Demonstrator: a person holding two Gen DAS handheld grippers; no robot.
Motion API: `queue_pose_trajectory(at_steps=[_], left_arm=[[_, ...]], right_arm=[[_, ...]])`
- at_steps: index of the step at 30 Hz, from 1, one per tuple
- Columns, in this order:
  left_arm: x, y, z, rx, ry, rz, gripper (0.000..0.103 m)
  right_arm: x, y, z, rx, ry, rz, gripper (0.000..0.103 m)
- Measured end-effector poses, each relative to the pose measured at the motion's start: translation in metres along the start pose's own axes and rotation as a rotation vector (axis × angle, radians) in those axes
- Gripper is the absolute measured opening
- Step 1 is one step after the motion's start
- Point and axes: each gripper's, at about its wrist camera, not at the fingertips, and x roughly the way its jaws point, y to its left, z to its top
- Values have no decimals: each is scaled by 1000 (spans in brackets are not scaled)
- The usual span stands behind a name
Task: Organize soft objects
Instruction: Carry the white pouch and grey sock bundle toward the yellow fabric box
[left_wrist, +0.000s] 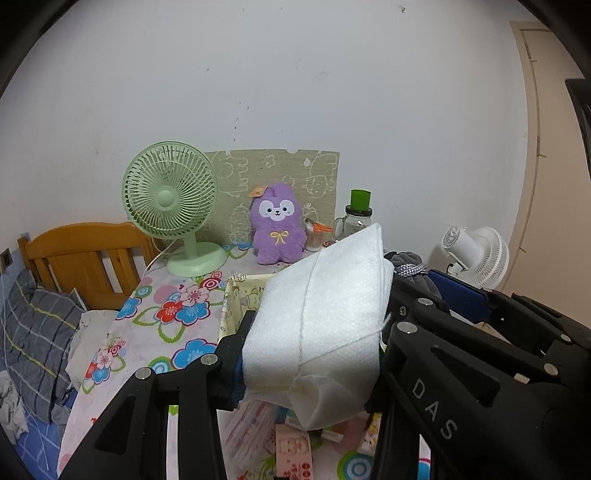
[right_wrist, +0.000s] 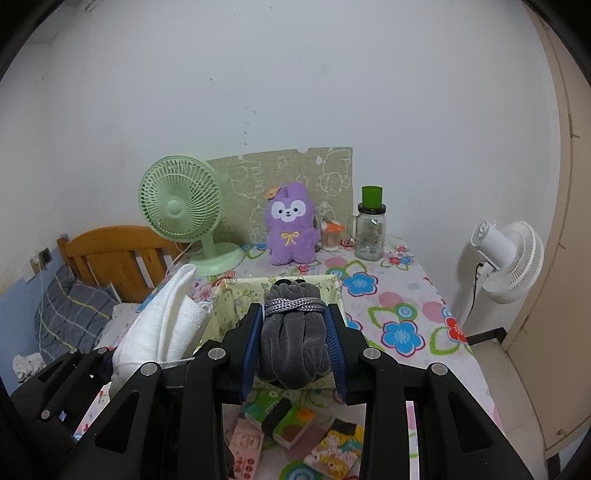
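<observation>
The left gripper (left_wrist: 314, 332) fills the lower part of its own view, jaws clamped on a folded white towel (left_wrist: 321, 325) tied with thin white string, which is lifted above the table. The right gripper (right_wrist: 295, 336), at lower centre of the right wrist view, is closed on a grey velvet bundle (right_wrist: 293, 339) bound with a silver-grey braided cord, its blue pads pressed against both sides. Just behind both held things, mid-frame, sits a pale yellow printed fabric basket (right_wrist: 236, 299) on the flower-patterned tablecloth (right_wrist: 399, 310). Below the grippers, at the bottom of the frames, small colourful packets (right_wrist: 284, 421) lie on the cloth. Against the wall at the far edge of the table stand a green desk fan (left_wrist: 171, 206), a purple plush toy (left_wrist: 277, 229) and a glass jar with a green cup on top (right_wrist: 371, 229). A white fan (right_wrist: 506, 262) stands at the right edge, beside the table.
</observation>
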Motion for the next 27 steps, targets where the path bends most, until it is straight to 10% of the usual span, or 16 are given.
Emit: queue_pose_trajectory(at_steps=[27], left_arm=[[105,16,19,-24,98,-1,46]], right_arm=[[114,-14,22,8,101,2,37]])
